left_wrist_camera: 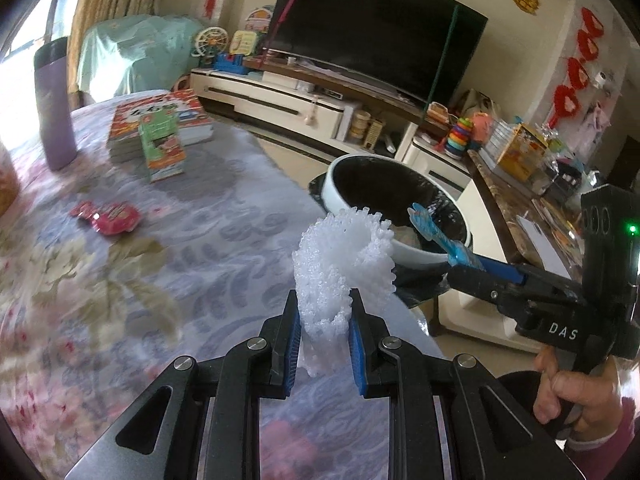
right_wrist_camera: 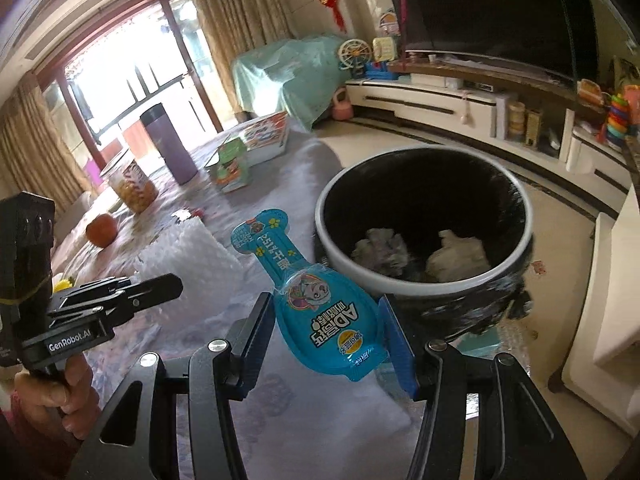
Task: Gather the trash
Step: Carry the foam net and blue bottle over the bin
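My left gripper (left_wrist_camera: 324,320) is shut on a white foam net sleeve (left_wrist_camera: 344,264), which stands up between its blue pads above the flowered tablecloth. My right gripper (right_wrist_camera: 330,332) is shut on a blue spoon-shaped snack wrapper (right_wrist_camera: 320,308), its narrow end pointing up and left. The white-rimmed bin with a black liner (right_wrist_camera: 424,220) stands just beyond the table's edge, right of the wrapper, with crumpled paper (right_wrist_camera: 456,254) inside. In the left wrist view the right gripper (left_wrist_camera: 460,256) holds the wrapper (left_wrist_camera: 432,232) over the bin's near rim (left_wrist_camera: 416,254). A pink wrapper (left_wrist_camera: 110,216) lies on the cloth.
On the table stand a purple flask (left_wrist_camera: 54,108), a stack of books (left_wrist_camera: 160,124) with a green carton (left_wrist_camera: 162,148), a snack jar (right_wrist_camera: 132,184) and an orange (right_wrist_camera: 102,230). Behind the bin are a TV (left_wrist_camera: 376,28) and a low white cabinet (left_wrist_camera: 280,100). A marble-topped counter (left_wrist_camera: 516,204) is at right.
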The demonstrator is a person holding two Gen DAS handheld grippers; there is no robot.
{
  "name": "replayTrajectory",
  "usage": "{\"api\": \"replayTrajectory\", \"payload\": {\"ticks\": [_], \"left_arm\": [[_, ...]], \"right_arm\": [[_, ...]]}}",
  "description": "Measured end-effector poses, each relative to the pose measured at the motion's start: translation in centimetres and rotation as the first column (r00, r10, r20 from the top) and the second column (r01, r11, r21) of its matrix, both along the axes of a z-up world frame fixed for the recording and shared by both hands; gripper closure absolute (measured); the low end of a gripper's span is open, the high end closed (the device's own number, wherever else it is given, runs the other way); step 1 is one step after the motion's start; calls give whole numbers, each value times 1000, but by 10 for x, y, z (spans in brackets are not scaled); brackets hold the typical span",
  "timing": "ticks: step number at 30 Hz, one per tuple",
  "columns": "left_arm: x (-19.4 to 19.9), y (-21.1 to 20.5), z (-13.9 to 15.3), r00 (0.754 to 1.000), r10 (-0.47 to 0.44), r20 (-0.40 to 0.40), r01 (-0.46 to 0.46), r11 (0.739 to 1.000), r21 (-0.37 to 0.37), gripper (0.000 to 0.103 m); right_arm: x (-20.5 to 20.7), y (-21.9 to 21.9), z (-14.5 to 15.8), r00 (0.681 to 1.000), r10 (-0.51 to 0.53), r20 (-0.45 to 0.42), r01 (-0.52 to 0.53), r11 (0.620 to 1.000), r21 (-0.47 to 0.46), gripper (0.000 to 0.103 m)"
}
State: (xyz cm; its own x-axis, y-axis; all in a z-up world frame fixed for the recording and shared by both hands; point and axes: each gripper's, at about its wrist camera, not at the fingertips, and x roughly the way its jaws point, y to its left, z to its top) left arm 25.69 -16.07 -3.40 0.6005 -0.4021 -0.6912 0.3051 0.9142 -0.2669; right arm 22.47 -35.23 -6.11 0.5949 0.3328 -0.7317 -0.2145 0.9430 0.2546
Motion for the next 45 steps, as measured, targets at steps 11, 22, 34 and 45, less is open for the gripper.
{"api": "replayTrajectory", "payload": {"ticks": [11,22,34,45], "left_arm": [[21,-34,4,999,-45,13,45,999,23,83],[41,-54,7,997,-69,27,68,997,28,83],[54,-59,7,997,-70,31,69,997,34,83],[65,-65,6,997,-74,33,73,997,38,83]], "right_arm": [[11,-30,3,998,-54,13,55,999,-3,49],[22,-49,4,996,-88,13,88,996,0,49],[36,-57,2,994,-110,13,110,994,-1,49],[48,-63,1,991,-131,15,131,991,-2,49]]}}
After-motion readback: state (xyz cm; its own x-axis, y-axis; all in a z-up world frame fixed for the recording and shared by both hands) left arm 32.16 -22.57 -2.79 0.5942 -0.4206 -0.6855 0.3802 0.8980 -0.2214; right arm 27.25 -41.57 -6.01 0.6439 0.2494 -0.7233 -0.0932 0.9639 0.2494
